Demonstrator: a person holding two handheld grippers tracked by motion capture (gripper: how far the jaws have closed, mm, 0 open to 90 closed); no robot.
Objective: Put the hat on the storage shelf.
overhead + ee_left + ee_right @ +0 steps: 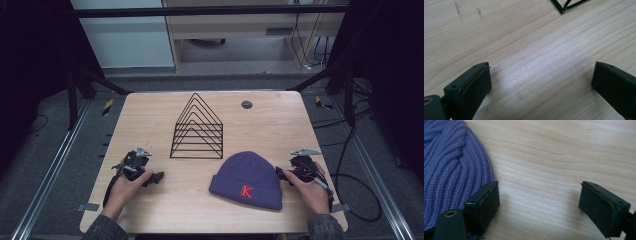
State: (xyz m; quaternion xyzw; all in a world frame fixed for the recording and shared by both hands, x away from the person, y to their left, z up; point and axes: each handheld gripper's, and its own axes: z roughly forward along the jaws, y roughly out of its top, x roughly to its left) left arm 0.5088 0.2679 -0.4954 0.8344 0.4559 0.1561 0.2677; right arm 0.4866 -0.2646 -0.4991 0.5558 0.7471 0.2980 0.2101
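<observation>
1 purple ribbed knit beanie w/ red "K" lies just left of right gripper, whose jaws are spread, empty, one pad at the knit edge; left gripper spread, empty, over bare wood. 1 black wire triangular rack stands ahead of both, on light wooden table; grey floor, cables around.

From my seat the high view is dim, its edges sunk in black, with the pale wooden tabletop evenly lit from above. Both gripper views are brighter; a soft white sheen glazes the wood grain, and the near jaws blur slightly.
</observation>
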